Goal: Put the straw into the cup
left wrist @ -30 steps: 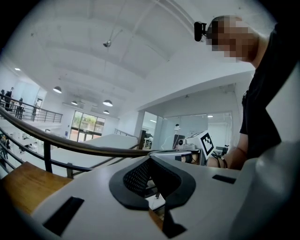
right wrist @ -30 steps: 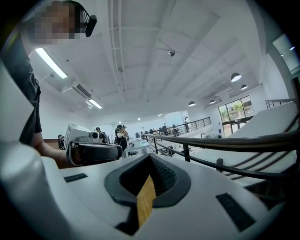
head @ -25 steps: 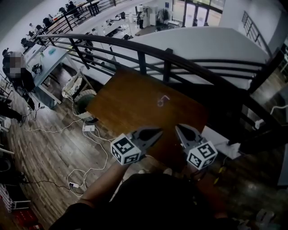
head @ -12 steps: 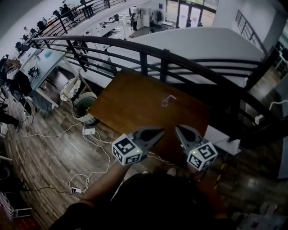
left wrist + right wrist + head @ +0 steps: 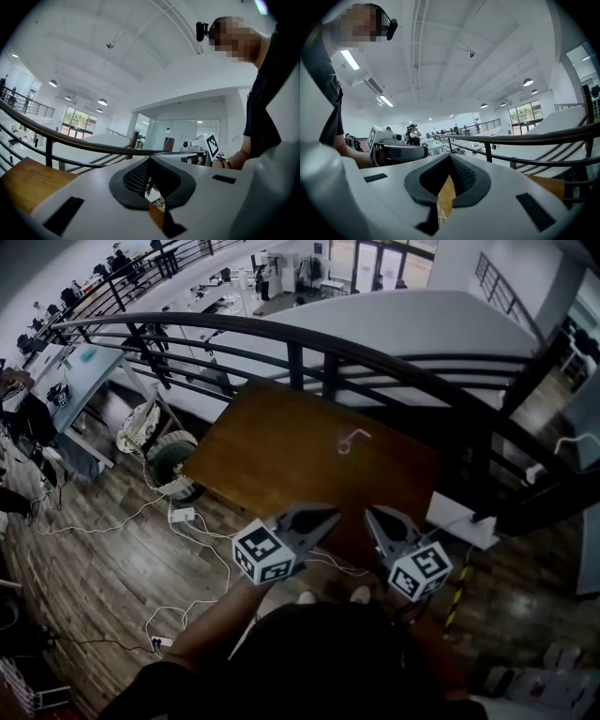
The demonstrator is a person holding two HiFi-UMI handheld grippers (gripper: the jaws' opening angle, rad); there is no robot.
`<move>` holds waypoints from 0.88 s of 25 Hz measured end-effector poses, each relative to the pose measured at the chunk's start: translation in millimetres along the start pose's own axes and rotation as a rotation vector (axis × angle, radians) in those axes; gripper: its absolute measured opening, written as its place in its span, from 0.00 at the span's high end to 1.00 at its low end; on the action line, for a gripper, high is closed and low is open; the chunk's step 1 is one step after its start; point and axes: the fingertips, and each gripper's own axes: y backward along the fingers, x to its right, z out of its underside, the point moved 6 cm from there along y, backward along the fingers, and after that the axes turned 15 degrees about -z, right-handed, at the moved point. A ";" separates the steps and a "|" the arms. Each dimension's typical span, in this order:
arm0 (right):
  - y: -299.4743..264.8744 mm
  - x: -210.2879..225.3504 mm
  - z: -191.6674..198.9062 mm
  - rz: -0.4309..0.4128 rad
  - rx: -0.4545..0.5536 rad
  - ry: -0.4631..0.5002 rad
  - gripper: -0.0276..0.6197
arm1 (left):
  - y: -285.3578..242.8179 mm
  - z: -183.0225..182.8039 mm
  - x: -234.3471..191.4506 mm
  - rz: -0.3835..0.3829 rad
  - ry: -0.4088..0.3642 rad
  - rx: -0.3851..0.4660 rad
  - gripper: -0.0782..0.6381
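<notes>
The left gripper's (image 5: 330, 515) jaws were pressed together with nothing between them, and the left gripper view (image 5: 150, 161) showed only a sliver of wood through the slot beneath their tips. The right gripper (image 5: 371, 511) was closed and empty as well, its own view (image 5: 450, 159) showing the same. Both were held side by side, apart from each other, tips angled toward one another and pointing forward over the near edge of the wooden table (image 5: 272, 456), with the forearms (image 5: 211, 624) drawn in close to the body. Well ahead of them, toward the far side of the tabletop, sat the clear cup (image 5: 345, 447) with the straw (image 5: 361, 435) at its side; both were too faint to tell whether they touched. A black curved railing (image 5: 309, 334) ran along the table's far edge, and the wood between grippers and cup lay bare.
</notes>
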 end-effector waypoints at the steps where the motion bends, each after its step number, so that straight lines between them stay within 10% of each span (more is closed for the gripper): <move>1: 0.6 -2.5 0.4 0.003 -0.001 0.000 0.94 | 1.3 0.5 0.4 0.002 0.002 0.002 0.88; 22: 126.1 -52.5 3.1 -0.058 0.009 0.047 0.94 | -10.4 11.6 129.5 -0.035 0.010 0.032 0.88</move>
